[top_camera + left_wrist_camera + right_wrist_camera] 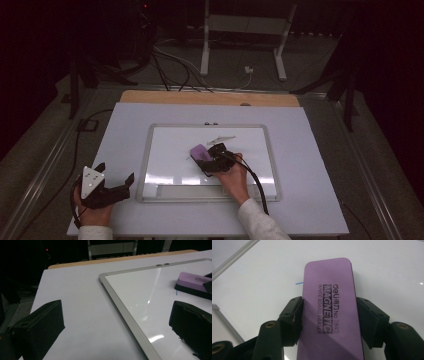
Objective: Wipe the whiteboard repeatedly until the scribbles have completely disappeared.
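A purple magnetic whiteboard eraser [329, 302] lies flat on the whiteboard [170, 145], and my right gripper [329, 317] is shut on its two long sides. In the high view the eraser [199, 151] sits near the board's middle, with the right gripper [212, 157] just behind it. A short blue pen mark [299, 283] shows by the eraser's left edge. My left gripper [116, 184] rests on the table left of the board, its jaws open and empty. In the left gripper view the eraser [193, 282] is at the far right on the board [132, 292].
The whiteboard has a silver frame [120, 302] and a pen tray [187, 191] along its near edge. It lies on a white tabletop [310, 150]. A faint grey smear [221, 138] shows on the board beyond the eraser. Cables and desk legs stand on the floor behind the table.
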Demonstrator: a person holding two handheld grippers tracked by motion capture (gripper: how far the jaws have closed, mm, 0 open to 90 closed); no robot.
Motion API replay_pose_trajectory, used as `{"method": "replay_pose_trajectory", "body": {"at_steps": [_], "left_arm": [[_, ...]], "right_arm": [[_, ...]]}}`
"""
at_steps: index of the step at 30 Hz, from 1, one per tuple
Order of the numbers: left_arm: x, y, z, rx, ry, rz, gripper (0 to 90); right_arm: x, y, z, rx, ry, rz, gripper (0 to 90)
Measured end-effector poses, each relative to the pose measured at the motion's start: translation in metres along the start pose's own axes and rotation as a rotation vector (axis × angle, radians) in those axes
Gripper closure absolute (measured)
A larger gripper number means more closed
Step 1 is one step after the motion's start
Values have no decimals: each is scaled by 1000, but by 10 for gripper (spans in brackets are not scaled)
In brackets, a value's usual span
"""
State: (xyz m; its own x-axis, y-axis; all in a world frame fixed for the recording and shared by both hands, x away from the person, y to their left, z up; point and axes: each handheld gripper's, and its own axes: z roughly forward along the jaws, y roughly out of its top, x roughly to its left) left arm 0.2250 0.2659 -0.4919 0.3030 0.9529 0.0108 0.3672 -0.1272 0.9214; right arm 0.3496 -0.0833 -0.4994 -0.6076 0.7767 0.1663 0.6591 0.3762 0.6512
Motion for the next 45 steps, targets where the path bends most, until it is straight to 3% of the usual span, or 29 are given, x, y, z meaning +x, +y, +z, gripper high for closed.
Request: {"method": "replay_pose_trajectory", "body": {"at_steps": [2,4,7,8,14,16,18,20,23,24,29,31,33,37,39,41,45], "left_arm": [[0,0,0,0,0,-1,6],[0,0,0,-4,0,-5,6],[1,0,0,-2,-2,-2,6],[0,0,0,-1,-2,-1,6],[0,0,0,-1,-1,0,6],[0,0,0,-1,-1,-1,6],[1,0,-1,-4,0,-5,6],[1,0,-1,-5,1,-6,6],[1,0,0,-3,-2,-3,6],[0,0,0,-2,-1,-1,6],[0,0,0,-2,-2,0,6],[0,0,-1,-4,-1,-2,6],[1,0,-1,-5,0,-5,6],[1,0,0,-3,-3,-3,6],[0,0,0,-1,-3,0,6],[0,0,1,1,-5,1,6],[0,0,1,-1,-4,1,6]], "right_arm": [[-5,0,0,-1,-2,12,410],[-11,2,-1,-11,-49,22,410],[-20,2,-2,-11,-47,69,410],[-18,2,-3,-8,-52,59,411],[0,-3,-4,17,21,-10,410],[0,-3,-4,20,21,-24,411],[-3,-2,-4,14,3,-13,411],[-12,-1,-5,-2,-55,4,410],[-20,0,-5,-7,-54,58,411],[-17,-1,-5,-7,-61,44,410],[4,-3,-3,13,26,-34,410],[4,-2,-2,13,23,-43,410],[-1,-1,-1,6,7,-17,410],[-26,5,0,-24,-85,70,410],[-33,7,1,-31,-94,113,410],[-30,9,3,-30,-108,102,410],[-9,10,8,-13,-24,40,410]]}}
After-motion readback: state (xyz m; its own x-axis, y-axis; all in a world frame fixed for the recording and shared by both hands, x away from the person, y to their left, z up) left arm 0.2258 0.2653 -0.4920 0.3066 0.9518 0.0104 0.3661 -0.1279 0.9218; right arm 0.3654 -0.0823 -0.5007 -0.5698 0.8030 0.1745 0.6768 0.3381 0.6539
